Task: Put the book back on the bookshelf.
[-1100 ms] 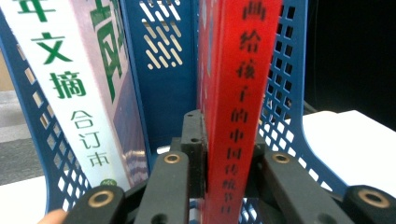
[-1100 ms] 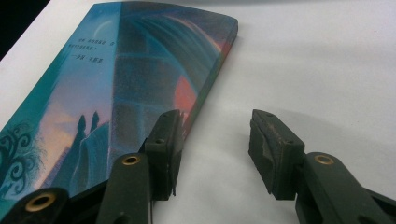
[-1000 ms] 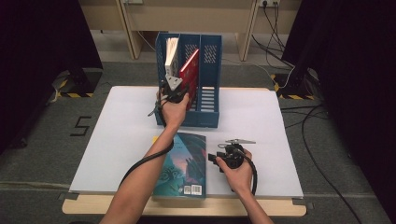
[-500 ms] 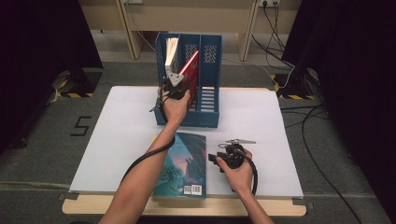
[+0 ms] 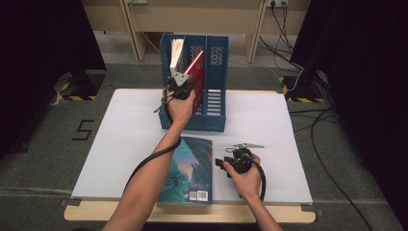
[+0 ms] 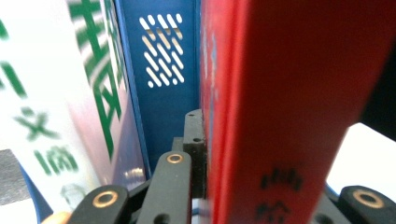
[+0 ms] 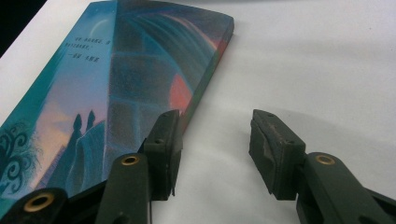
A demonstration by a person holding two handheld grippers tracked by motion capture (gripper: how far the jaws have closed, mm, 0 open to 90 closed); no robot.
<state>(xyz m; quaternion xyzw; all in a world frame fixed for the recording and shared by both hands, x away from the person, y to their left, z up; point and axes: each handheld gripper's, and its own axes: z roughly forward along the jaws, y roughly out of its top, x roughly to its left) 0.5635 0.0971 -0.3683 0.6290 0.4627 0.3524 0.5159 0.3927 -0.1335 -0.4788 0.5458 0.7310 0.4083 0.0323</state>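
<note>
Left gripper (image 5: 182,86) pinches red book (image 5: 195,67) tilted in blue file rack (image 5: 214,103) at tabletop's far edge; white book (image 5: 176,50) alongside. Right gripper (image 7: 212,149) spread.

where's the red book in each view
high view: red book leans tilted in the blue file holder, top centre, at the left gripper.
left gripper view: it fills the right half, clamped between the jaws.
right gripper view: not in it.
shared landmark: the holder's slotted blue wall.

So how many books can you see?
3. A white book stands in the blue rack's left slot, a red book leans in the rack, held by the left gripper, and a teal book lies flat on the table. More may be hidden.
</note>
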